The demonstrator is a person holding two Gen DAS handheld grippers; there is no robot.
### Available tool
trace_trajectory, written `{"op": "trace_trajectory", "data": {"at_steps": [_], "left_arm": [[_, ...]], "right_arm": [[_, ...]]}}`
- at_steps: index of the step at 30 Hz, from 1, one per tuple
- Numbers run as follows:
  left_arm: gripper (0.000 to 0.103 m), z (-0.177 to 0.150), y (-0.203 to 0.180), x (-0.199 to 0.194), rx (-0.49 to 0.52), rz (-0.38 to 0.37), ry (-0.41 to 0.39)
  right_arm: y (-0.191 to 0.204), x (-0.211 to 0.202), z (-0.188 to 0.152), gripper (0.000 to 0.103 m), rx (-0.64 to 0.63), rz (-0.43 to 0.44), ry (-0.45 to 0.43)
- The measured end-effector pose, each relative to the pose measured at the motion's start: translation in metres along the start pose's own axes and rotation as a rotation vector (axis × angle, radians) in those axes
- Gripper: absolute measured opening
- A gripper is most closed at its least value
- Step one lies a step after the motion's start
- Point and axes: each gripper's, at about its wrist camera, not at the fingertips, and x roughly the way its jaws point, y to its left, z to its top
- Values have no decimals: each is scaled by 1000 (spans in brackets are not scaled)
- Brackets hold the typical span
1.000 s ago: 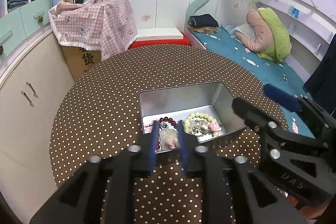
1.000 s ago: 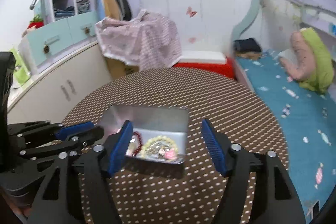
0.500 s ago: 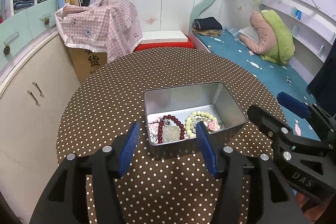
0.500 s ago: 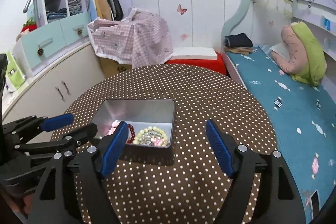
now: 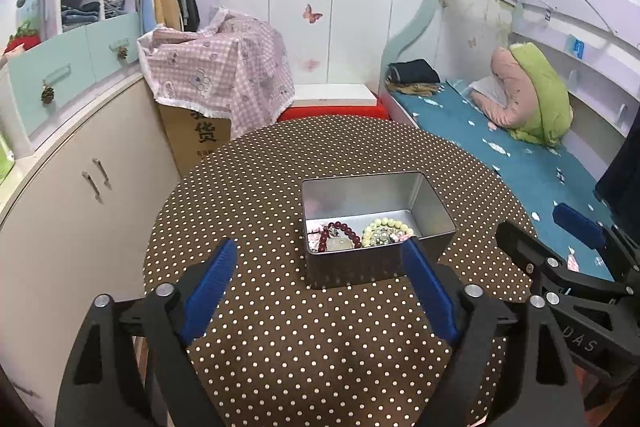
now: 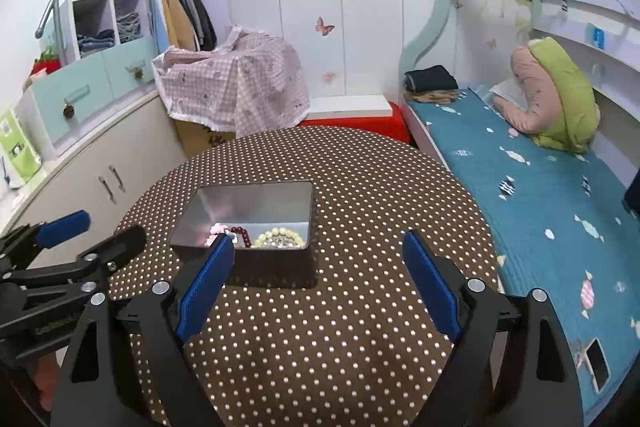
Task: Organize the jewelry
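Tin box (image 5: pixel 376 227) sits open on the polka-dot tablecloth (image 5: pixel 320 347), just ahead of the left gripper (image 5: pixel 320 259), whose jaws stand wide and empty with the tin's near wall framed between the blue pads (image 5: pixel 208 291). Inside the tin, against its near wall: dark red bead bracelet (image 5: pixel 340 231) on the tin's left side, pale green bead bracelet (image 5: pixel 386 229) on its right, a pink piece (image 5: pixel 314 229) in the near-left corner. Right gripper (image 6: pixel 316 275) also spread wide, holding nothing; tin (image 6: pixel 248 227) lies ahead and left of its centre line, its near-left corner behind the left pad. Versus 1.0 s ago: left jaws were then nearly closed inside the tin around a pale piece; they are now parted and drawn back clear of the tin, the jewelry left within. Right wrist view alone shows the phone (image 6: pixel 596 363) on the blue bedspread (image 6: pixel 560 195) right of the tin. Left view alone shows the tin's whole floor unobstructed.
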Motion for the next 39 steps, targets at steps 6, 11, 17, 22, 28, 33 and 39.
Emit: {"op": "trace_trajectory", "data": {"at_steps": [6, 11, 17, 22, 28, 33, 39], "left_arm": [[90, -5, -3, -14, 4, 13, -25], [90, -9, -4, -18, 5, 33, -17], [90, -15, -3, -24, 13, 30, -20], [90, -19, -3, -29, 7, 32, -19], [90, -20, -4, -34, 7, 32, -31], [90, -24, -2, -37, 3, 25, -30], [90, -22, 1, -39, 2, 21, -27]], "right_arm": [[-1, -11, -8, 84, 7, -6, -10], [0, -18, -15, 84, 9, -8, -12], [2, -25, -20, 84, 5, -12, -16], [3, -33, -26, 84, 10, -11, -22], [4, -40, -29, 84, 8, -19, -29], [5, -45, -28, 84, 2, -24, -40], [6, -47, -28, 84, 2, -23, -44]]}}
